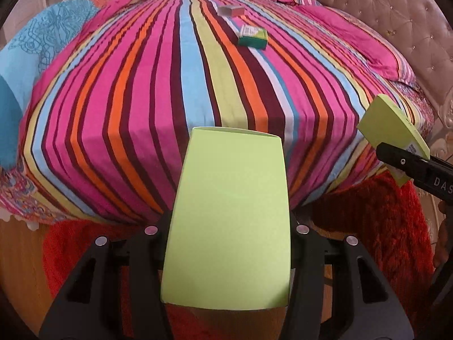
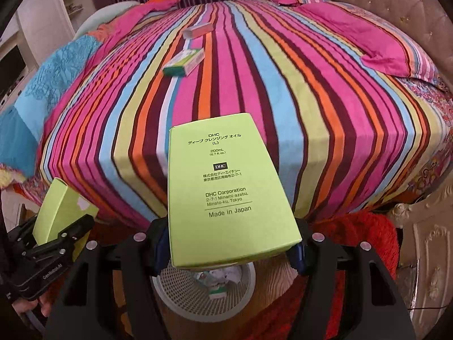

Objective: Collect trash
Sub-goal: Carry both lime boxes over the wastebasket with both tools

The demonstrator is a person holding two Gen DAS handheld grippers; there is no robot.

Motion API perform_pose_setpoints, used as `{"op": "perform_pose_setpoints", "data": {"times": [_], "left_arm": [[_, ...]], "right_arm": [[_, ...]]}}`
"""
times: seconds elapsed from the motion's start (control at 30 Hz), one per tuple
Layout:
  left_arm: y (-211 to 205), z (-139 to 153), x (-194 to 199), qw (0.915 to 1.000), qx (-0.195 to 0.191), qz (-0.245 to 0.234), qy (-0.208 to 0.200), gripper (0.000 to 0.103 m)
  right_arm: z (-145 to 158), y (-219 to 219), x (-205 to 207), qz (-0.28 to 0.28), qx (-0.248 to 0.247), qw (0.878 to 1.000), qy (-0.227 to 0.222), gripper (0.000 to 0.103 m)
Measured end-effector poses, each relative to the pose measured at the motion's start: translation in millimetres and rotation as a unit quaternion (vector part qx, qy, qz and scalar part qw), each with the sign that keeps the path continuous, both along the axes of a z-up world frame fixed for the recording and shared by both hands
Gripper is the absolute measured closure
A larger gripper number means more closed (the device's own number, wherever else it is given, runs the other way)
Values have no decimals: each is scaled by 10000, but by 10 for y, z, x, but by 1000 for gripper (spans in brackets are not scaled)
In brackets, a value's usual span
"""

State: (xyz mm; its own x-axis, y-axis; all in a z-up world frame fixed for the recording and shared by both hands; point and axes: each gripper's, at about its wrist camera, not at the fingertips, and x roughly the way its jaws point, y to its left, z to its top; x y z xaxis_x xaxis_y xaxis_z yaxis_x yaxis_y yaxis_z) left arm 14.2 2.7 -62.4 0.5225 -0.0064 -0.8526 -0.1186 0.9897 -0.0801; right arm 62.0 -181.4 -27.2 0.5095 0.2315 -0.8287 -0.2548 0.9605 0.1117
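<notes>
A bed (image 1: pixel 175 90) with a striped cover carries a green box (image 1: pixel 252 37) and a small grey box (image 1: pixel 230 10), just apart near its middle. Pink pillows (image 1: pixel 354 36) lie by the headboard.

The two lime-green matt cardboard boxes (image 1: pixel 226 218) (image 2: pixel 226 192) look smooth. The striped cloth bedspread (image 2: pixel 283 99) is softly wrinkled. The white plastic mesh basket (image 2: pixel 181 286) stands by a shaggy red rug (image 2: pixel 354 232).

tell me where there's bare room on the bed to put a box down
Free: the wide striped bedspread between the green box and the pink pillow, and the near stretch up to the bed's edge. Crowded: only the far middle, where the green box and a grey box lie close together.
</notes>
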Motion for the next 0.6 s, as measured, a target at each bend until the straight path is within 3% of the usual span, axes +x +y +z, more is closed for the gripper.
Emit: {"op": "perform_pose_setpoints", "data": {"times": [0.17,0.33,0.47,0.6], "left_arm": [[-74,-173,-11,9995,-68,-93,308,53],[-84,-349,4,9978,-131,-100,644,53],[-50,-538,44,9941,-272,6,1050,53],[-51,-797,103,9861,-551,25,1569,53]], "right_arm": [[-184,95,-108,259,76,9987,441,41],[-584,145,-92,408,339,9892,1366,41],[-891,134,-42,362,457,9765,2073,41],[-1243,121,-6,254,530,9565,2856,41]]}}
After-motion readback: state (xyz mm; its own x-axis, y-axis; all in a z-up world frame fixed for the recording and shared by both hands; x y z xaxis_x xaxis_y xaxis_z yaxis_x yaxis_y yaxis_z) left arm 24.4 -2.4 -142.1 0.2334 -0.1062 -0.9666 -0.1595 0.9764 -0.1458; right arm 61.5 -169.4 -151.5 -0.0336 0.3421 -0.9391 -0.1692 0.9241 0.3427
